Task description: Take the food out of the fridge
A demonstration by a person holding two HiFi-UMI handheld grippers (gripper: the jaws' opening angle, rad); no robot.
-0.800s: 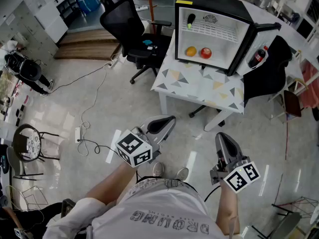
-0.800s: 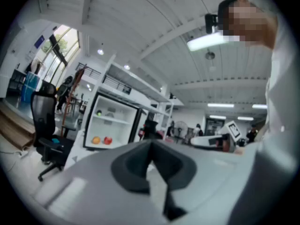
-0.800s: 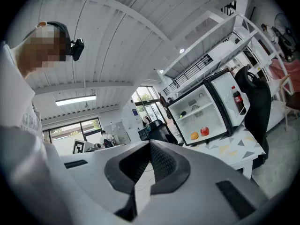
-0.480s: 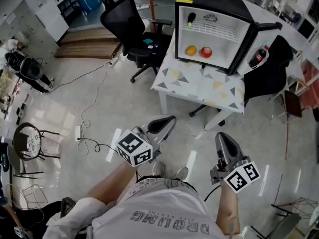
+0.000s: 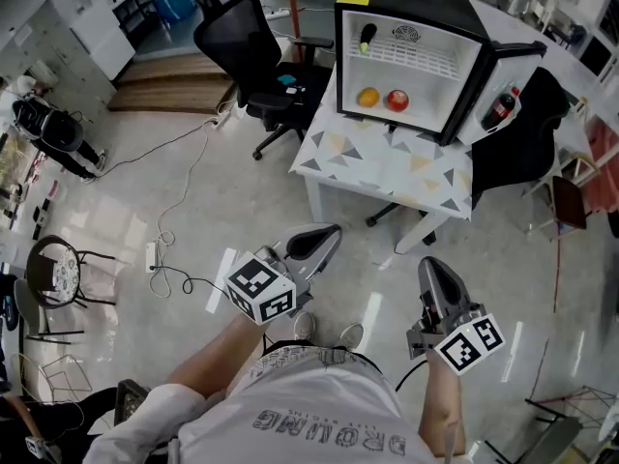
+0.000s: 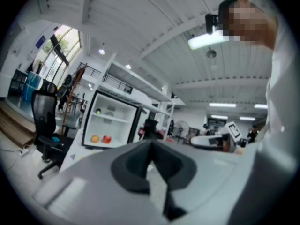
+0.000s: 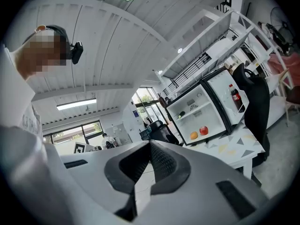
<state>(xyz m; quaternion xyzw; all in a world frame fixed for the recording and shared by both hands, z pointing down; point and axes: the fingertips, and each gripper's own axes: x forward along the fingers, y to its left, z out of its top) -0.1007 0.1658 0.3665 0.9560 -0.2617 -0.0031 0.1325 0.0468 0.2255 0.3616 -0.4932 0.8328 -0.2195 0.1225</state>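
Pale glossy floor (image 5: 242, 201) is filling most of the head view, with a cable (image 5: 184, 187) trailing across it and a black office chair (image 5: 242, 46) standing beside a white table (image 5: 387, 167) patterned with triangles. On that table a small black fridge (image 5: 416, 13) is sitting with its door (image 5: 517, 56) swung open; an orange fruit (image 5: 368, 96) and a red fruit (image 5: 397, 100) are lying just beside each other on the fridge's bottom level, a dark bottle (image 5: 368, 37) is standing on the wire shelf above, and a cola bottle (image 5: 498, 111) is sitting in the door. Both grippers are hovering low in the view, close to the person's body and well apart from the table: left gripper (image 5: 327, 234) with jaws pressed together, right gripper (image 5: 432, 271) likewise, neither carrying anything. Left gripper view: the jaws are meeting in a closed seam (image 6: 150, 146) with nothing between them; the fridge (image 6: 112, 121) is showing far off beyond them, the orange fruit (image 6: 95, 138) and red fruit (image 6: 107, 138) lying inside at the bottom, the chair (image 6: 44, 125) to its left. Right gripper view: the jaws are sitting fully together (image 7: 150, 146), holding nothing; the fridge (image 7: 201, 109) is appearing in the distance on the table (image 7: 234, 149), the orange fruit (image 7: 193, 135) and red fruit (image 7: 204, 131) resting on its floor and the cola bottle (image 7: 236, 96) in the open door.
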